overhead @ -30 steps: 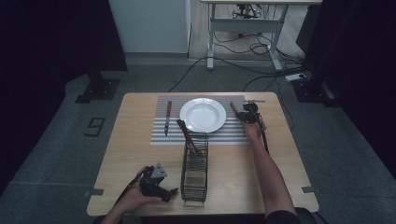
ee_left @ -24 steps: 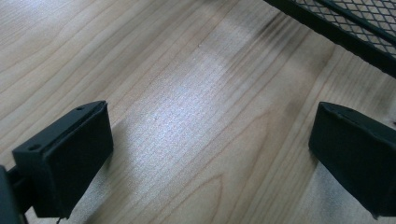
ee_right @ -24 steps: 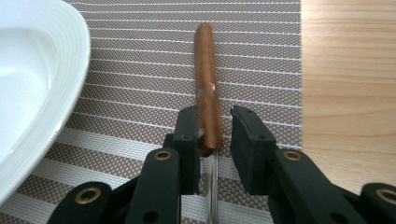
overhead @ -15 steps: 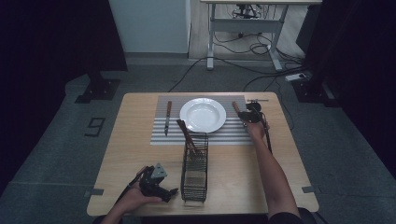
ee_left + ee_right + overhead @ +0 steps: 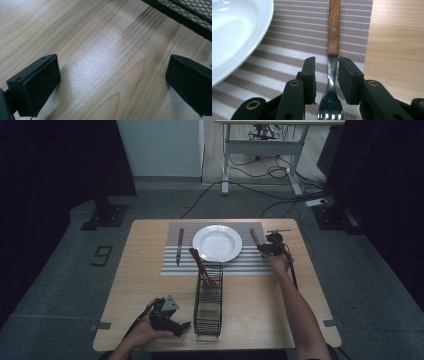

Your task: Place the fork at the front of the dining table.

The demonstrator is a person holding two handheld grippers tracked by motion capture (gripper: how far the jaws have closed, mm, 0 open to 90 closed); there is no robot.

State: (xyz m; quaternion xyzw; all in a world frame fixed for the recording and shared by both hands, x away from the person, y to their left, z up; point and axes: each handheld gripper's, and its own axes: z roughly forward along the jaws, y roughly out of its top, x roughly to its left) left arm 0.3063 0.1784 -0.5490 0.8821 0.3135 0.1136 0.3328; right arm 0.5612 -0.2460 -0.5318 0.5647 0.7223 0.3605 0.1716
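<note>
Placemat [image 5: 294,45]: fork [image 5: 332,72] between open right tool [image 5: 327,75] pads

One camera hangs high above the person's edge of the table [image 5: 150,270], looking forward and down over the whole tabletop to the floor beyond. A second rides the left tongs [image 5: 112,82], very close to bare wood, with the wire basket [image 5: 185,12] at its top right corner. A third rides the right tongs [image 5: 327,80], close above the striped placemat [image 5: 294,32], sharing the white plate [image 5: 234,30] and wooden-handled fork [image 5: 333,30] with the high view.
</note>
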